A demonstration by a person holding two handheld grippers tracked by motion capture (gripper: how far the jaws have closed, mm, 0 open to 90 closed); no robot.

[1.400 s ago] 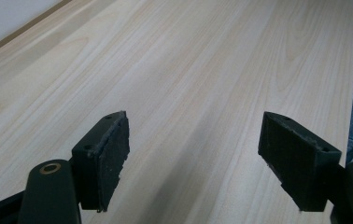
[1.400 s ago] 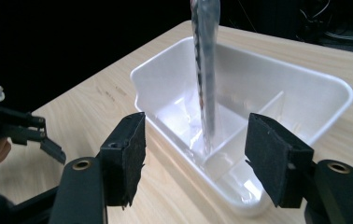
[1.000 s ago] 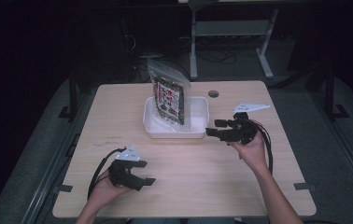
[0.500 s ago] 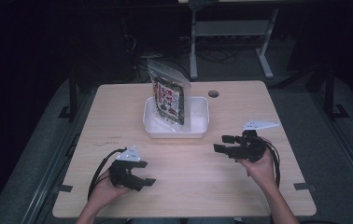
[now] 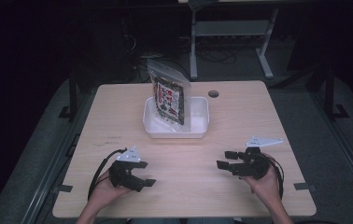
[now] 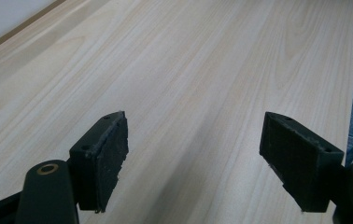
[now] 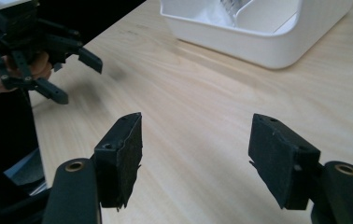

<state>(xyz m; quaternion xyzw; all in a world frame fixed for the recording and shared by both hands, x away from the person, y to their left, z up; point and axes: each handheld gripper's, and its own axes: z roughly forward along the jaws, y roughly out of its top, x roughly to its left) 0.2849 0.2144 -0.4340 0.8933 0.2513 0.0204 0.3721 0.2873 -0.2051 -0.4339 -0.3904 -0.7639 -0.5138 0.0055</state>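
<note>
High view, left gripper [image 5: 139,178]: held low over the near left of the table [image 5: 240,116], jaws spread, nothing between them, pointing right.
High view, right gripper [image 5: 225,159]: held low over the near right, jaws spread, empty, pointing left.
High view, count: two grippers, one white tray [image 5: 198,132], one printed pouch [image 5: 167,95].
High view, pouch: stands upright in the tray's left part, leaning slightly; tray sits at table centre, well apart from both grippers.
Left gripper view: jaws wide apart over bare wood [image 6: 188,60]; pale corner [image 6: 6,18] at top left, probably the tray, too little shows to be sure.
Right gripper view: jaws wide apart over wood; tray [image 7: 258,44] ahead, clear film inside it; left gripper [image 7: 74,74] at upper left, open.
</note>
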